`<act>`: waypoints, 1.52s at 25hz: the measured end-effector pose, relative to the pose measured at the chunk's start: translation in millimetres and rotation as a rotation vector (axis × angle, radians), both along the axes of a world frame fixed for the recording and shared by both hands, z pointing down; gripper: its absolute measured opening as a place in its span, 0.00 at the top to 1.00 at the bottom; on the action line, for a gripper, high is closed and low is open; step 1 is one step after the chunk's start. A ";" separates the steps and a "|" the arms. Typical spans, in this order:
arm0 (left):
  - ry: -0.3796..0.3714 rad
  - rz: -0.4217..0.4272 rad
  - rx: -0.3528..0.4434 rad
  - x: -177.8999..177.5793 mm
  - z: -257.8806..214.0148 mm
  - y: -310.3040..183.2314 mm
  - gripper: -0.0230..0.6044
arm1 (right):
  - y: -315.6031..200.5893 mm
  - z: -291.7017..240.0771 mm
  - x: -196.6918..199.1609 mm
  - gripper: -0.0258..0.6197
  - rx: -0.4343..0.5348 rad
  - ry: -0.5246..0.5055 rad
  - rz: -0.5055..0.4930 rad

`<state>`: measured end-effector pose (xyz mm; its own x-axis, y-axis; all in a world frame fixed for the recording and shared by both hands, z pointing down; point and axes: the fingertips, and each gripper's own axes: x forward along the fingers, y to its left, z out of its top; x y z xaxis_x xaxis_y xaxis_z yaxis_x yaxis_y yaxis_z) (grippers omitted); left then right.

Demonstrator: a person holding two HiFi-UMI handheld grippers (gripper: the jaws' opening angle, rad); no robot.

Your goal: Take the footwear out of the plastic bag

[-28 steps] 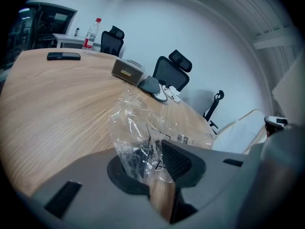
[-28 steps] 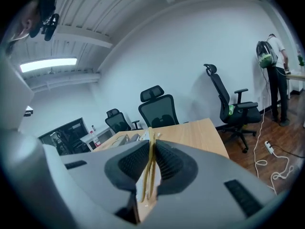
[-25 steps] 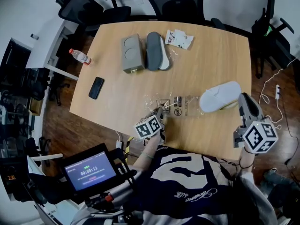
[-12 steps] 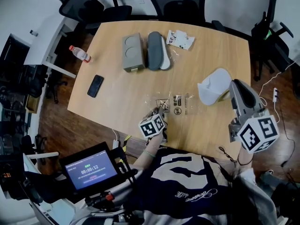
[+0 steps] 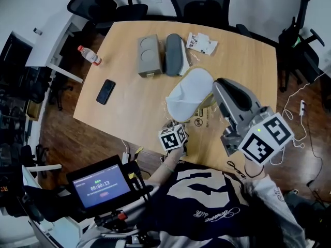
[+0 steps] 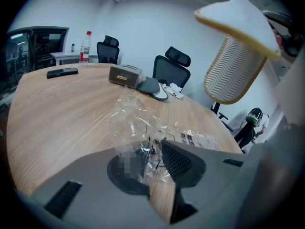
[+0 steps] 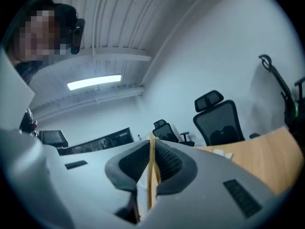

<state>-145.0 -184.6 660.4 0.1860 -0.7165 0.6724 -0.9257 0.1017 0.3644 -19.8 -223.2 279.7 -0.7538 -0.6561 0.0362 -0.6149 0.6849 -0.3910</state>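
The fingers of the right gripper (image 7: pixel 150 163) clamp the thin rim of a white slipper (image 5: pixel 189 92), lifted clear of the bench (image 5: pixel 129 102) just beyond them. The fingers of the left gripper (image 6: pixel 153 159) pinch the crumpled plastic bag (image 6: pixel 138 116). The slipper looks light, soft and floppy; its rim seems a sound hold.

Wood table (image 5: pixel 129 102) w/ phone (image 5: pixel 105 91), grey box (image 5: pixel 147 56), grey slipper (image 5: pixel 173 54), plastic bag (image 5: pixel 204 119).

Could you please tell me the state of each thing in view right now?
left tongs: shut on plastic bag.
plastic bag: crumpled, empty, on the table.
right tongs: shut on white slipper.
white slipper: out of the bag, held above the table.
water bottle: upright, capped.
phone: flat, screen dark.
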 end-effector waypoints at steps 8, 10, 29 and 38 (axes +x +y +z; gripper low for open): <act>-0.010 0.034 -0.001 5.8 2.5 2.2 0.84 | -10.1 134.9 35.2 0.91 -0.373 -0.146 0.153; -0.011 0.038 -0.004 5.3 3.3 2.6 0.85 | -11.5 162.0 63.0 0.91 -0.399 -0.106 0.246; 0.334 0.046 -0.025 12.3 -6.2 4.4 0.75 | 32.2 367.9 158.7 0.88 -0.745 0.335 0.492; 0.114 -0.058 -0.006 -16.7 -13.0 26.4 0.32 | 45.9 362.4 161.9 0.76 -0.743 0.347 0.455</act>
